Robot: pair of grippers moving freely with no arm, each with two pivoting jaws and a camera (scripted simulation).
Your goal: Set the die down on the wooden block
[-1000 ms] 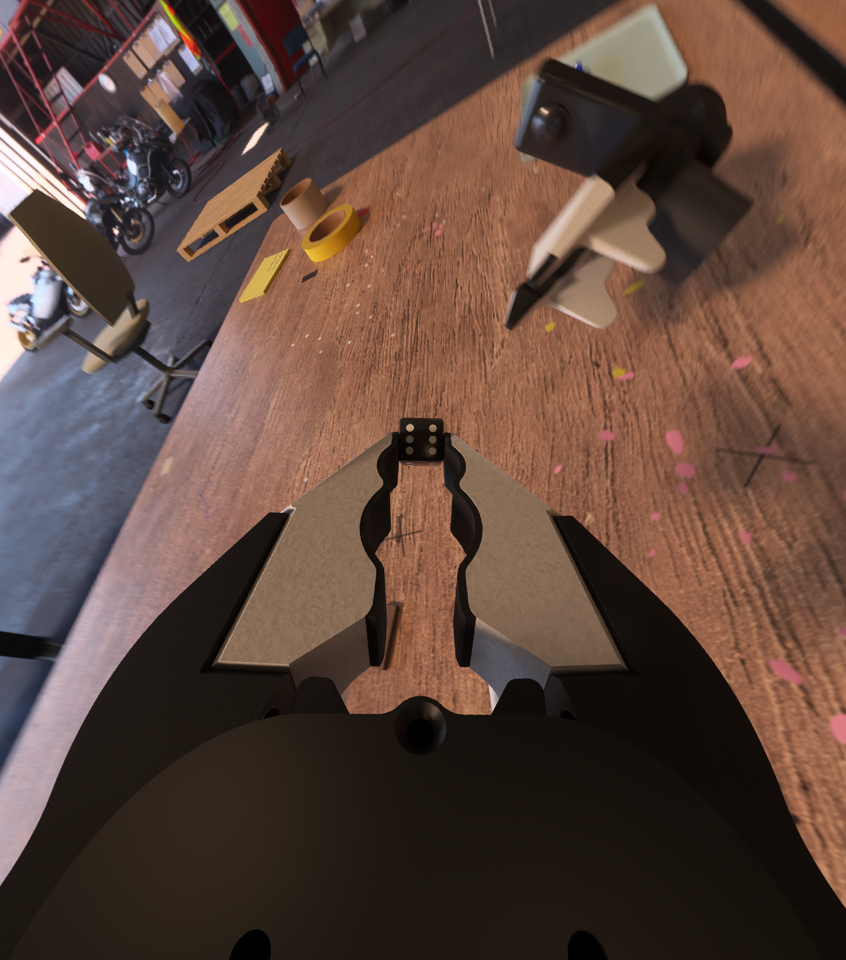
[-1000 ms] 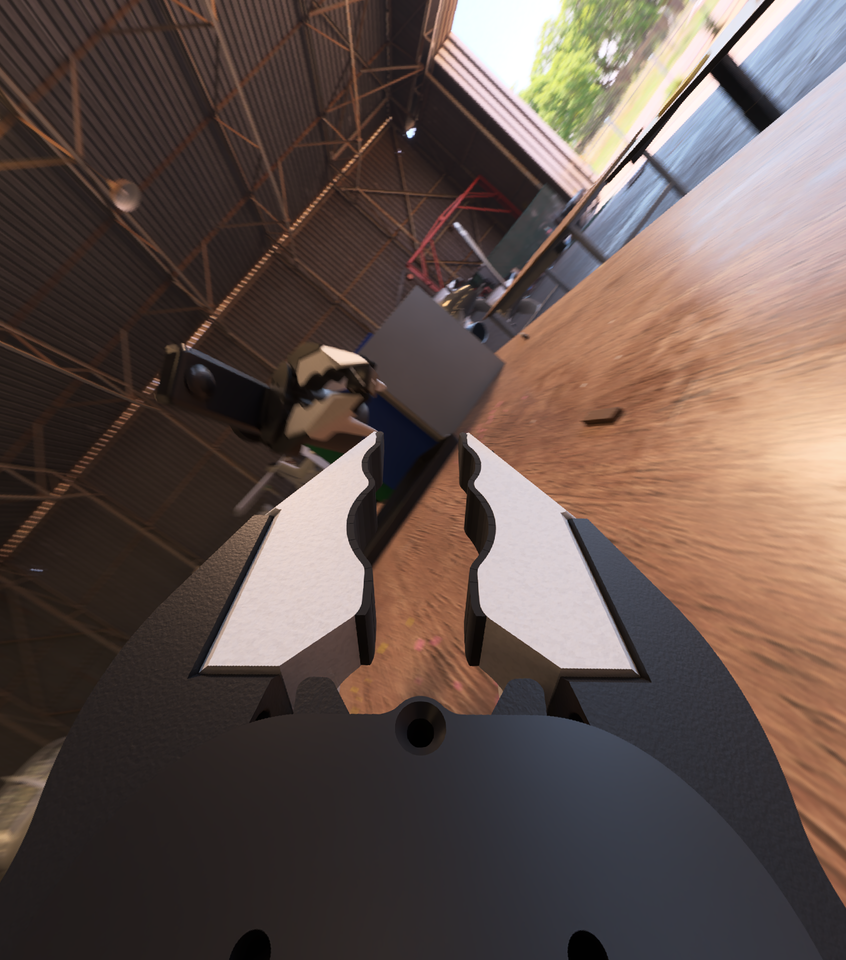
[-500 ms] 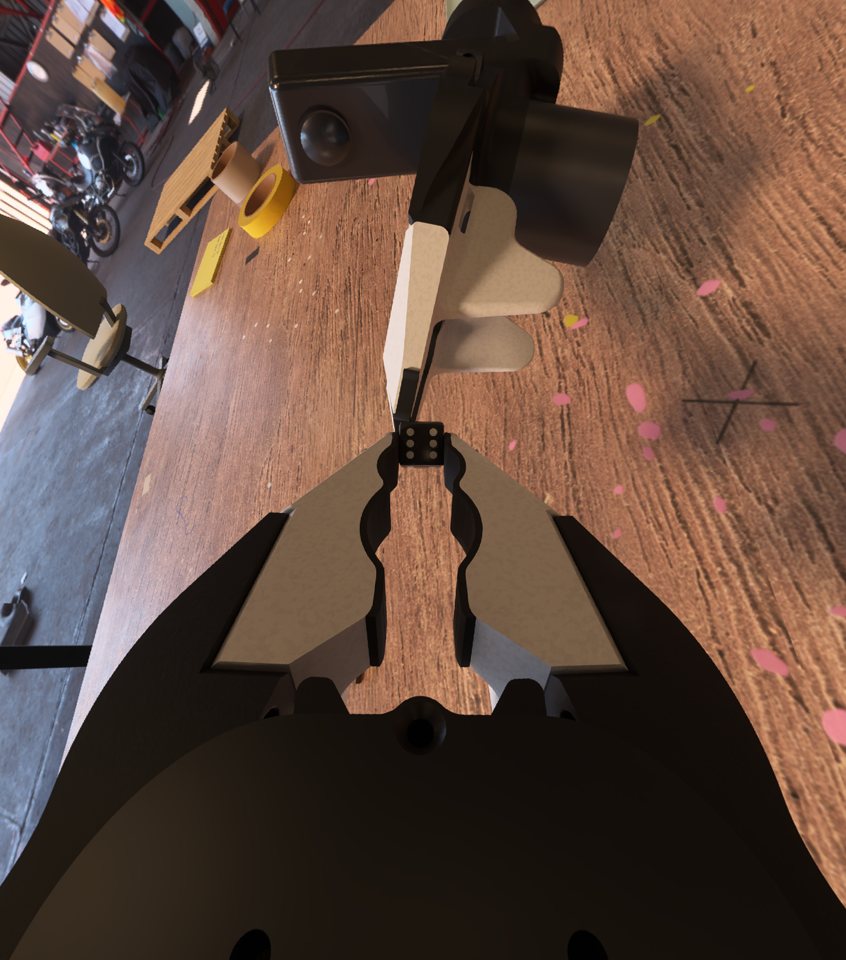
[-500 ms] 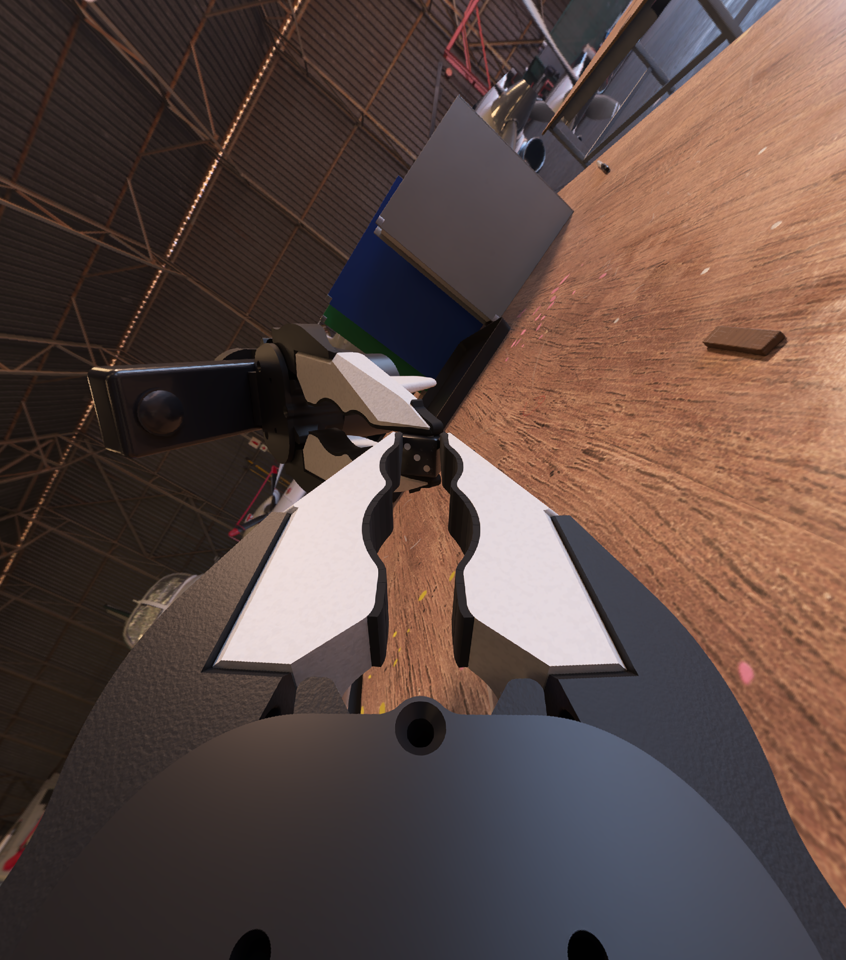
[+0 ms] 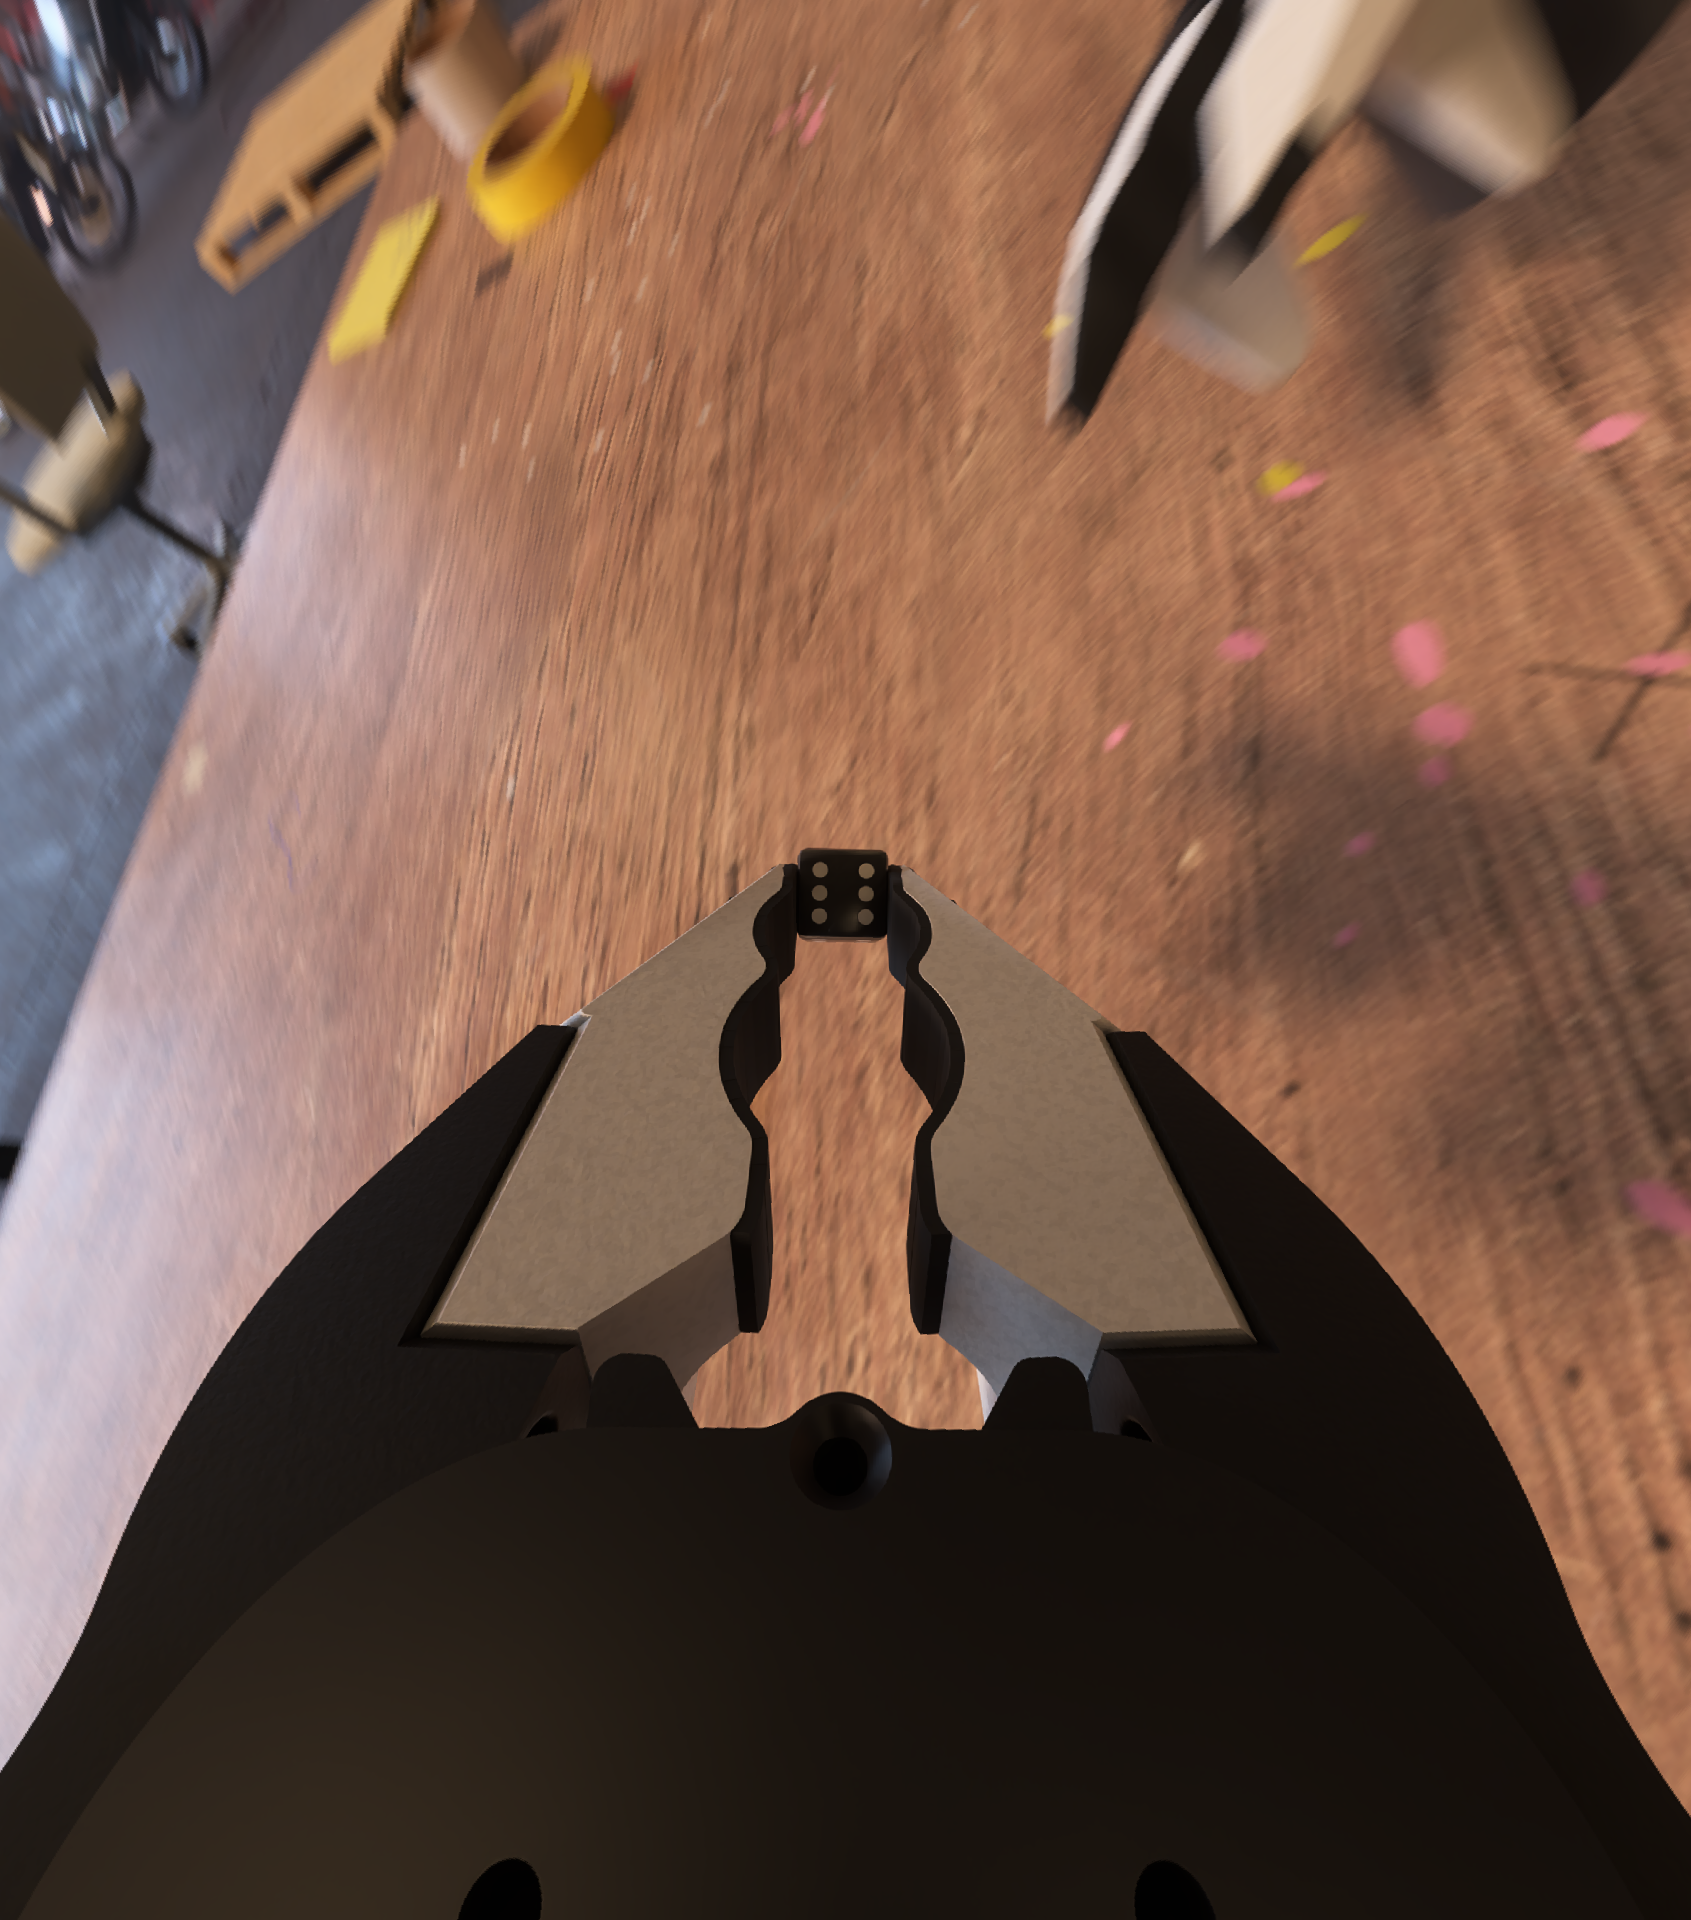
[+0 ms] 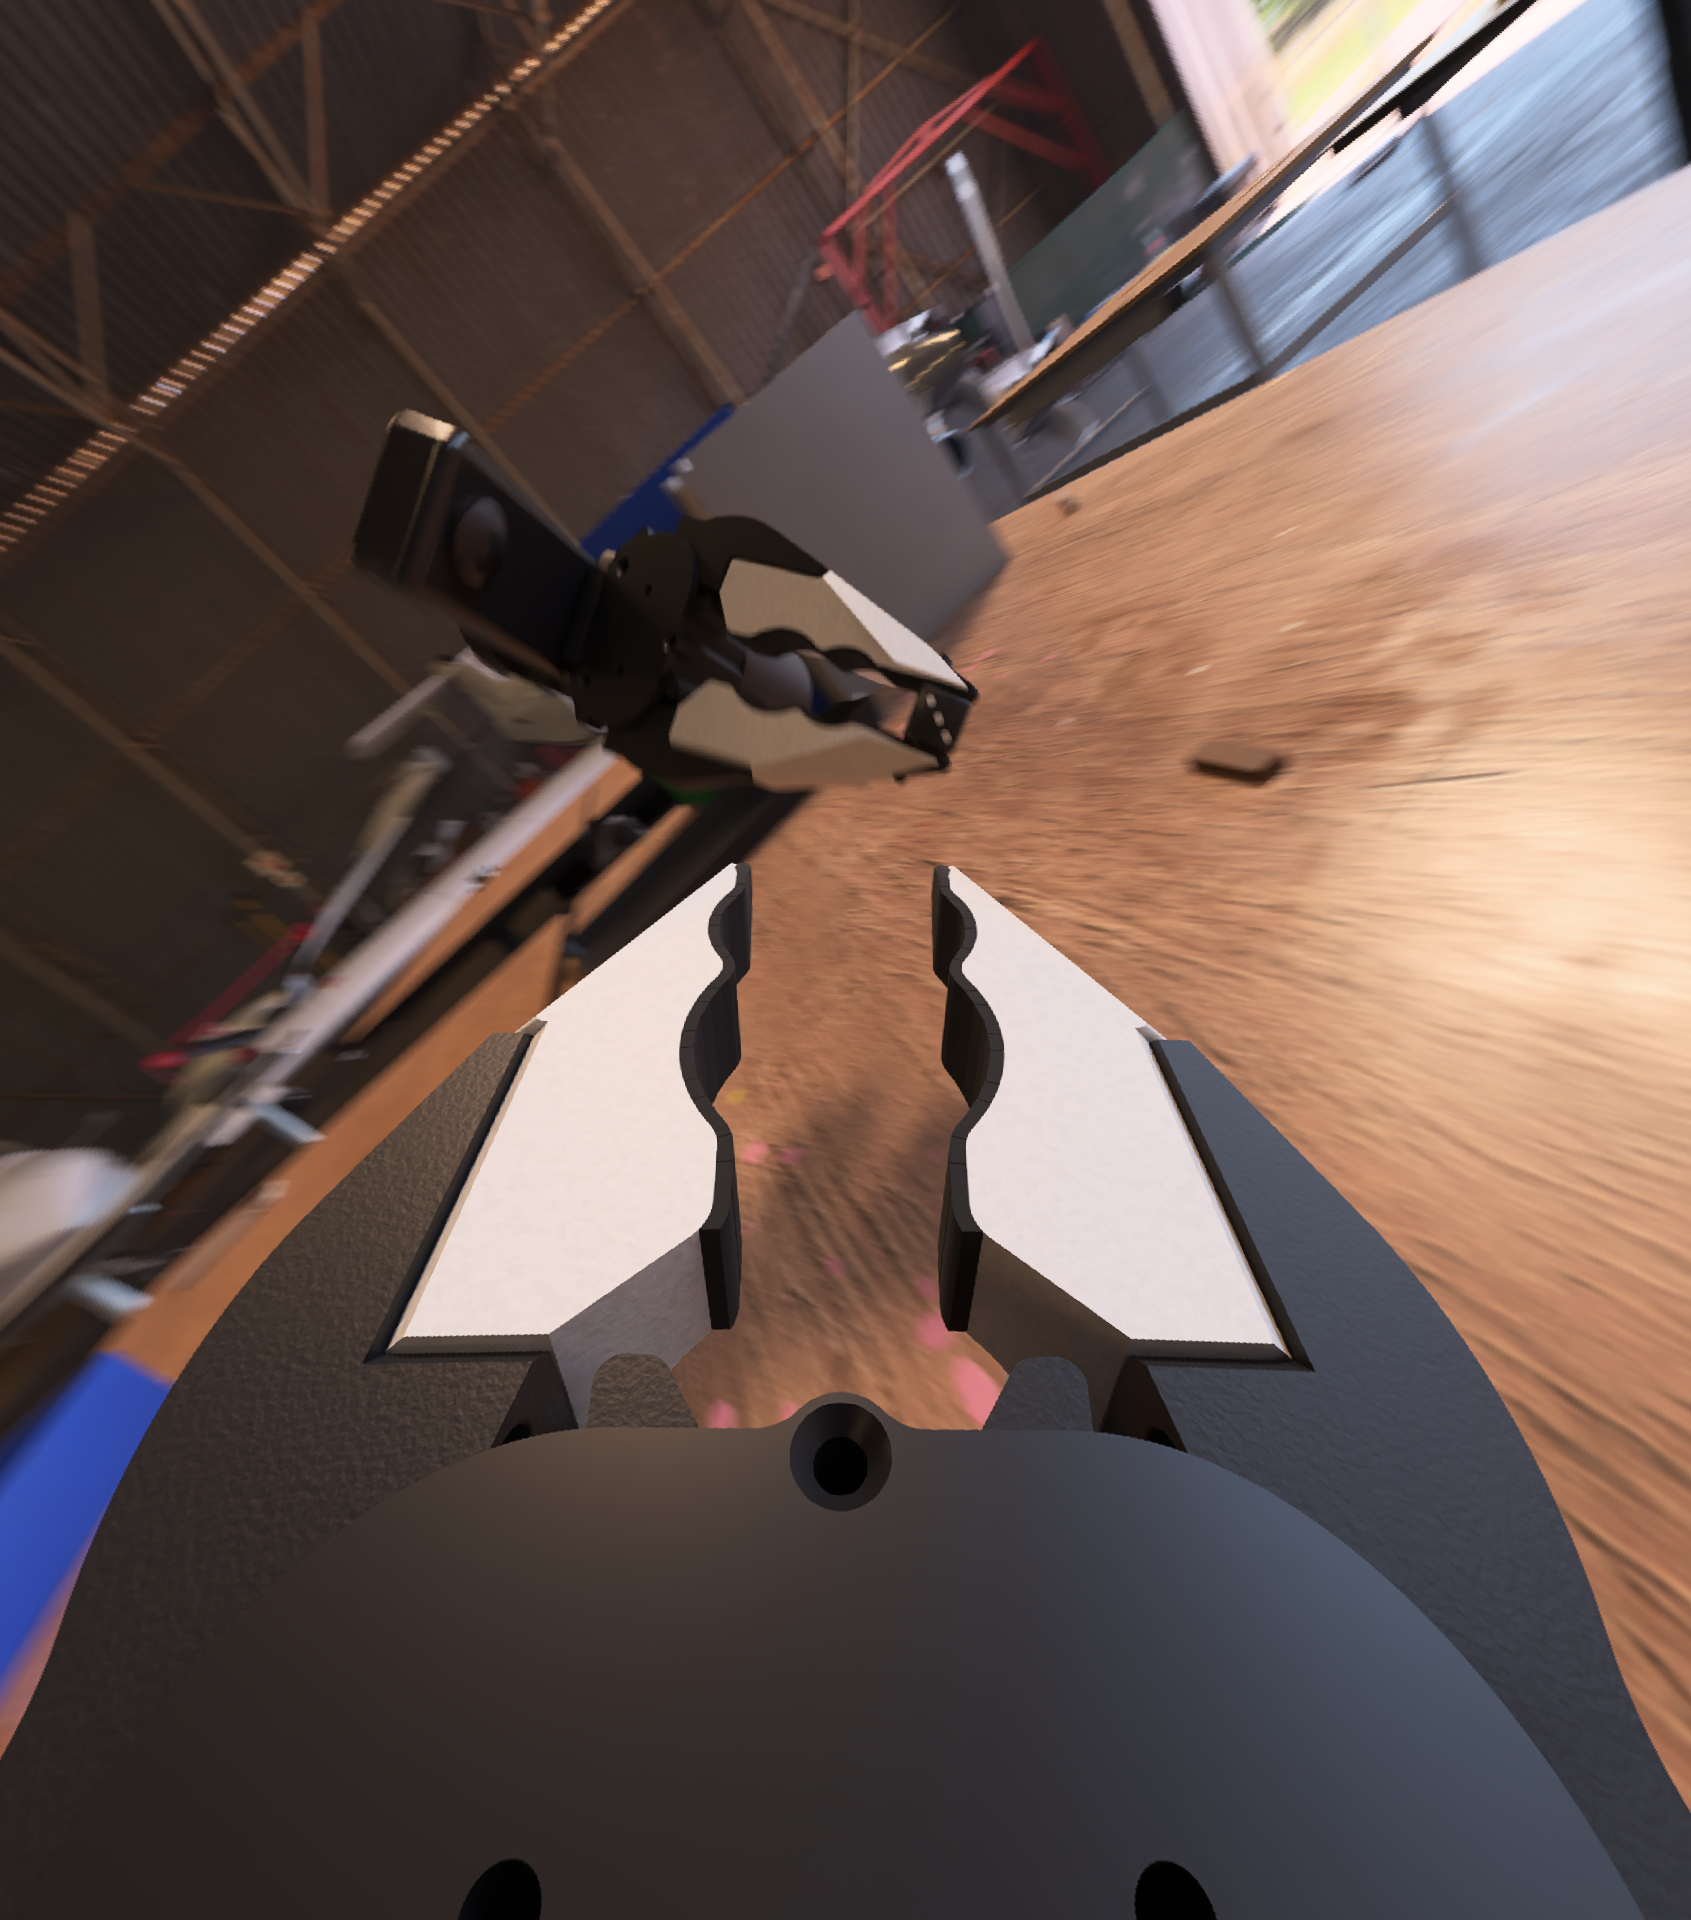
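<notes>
Tape roll (image 5: 540, 156) far off; left gripper (image 5: 842, 896) pinches die (image 5: 843, 894) above table (image 5: 716, 540).

The right tongs (image 5: 1111, 343) are cut off by the top edge; the brown wooden bench (image 6: 1443, 935) and small flat brown wooden block (image 6: 1238, 766) are motion-blurred.

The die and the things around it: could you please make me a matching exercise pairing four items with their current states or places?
Items:
1. die
2. right gripper
3. wooden block
4. yellow tape roll

States:
A. lying flat on the table, nothing on it
B. jaws apart, empty
C. pinched at the left gripper's tips
D. far end of the table, near its edge

Pairs: 1-C, 2-B, 3-A, 4-D
</notes>
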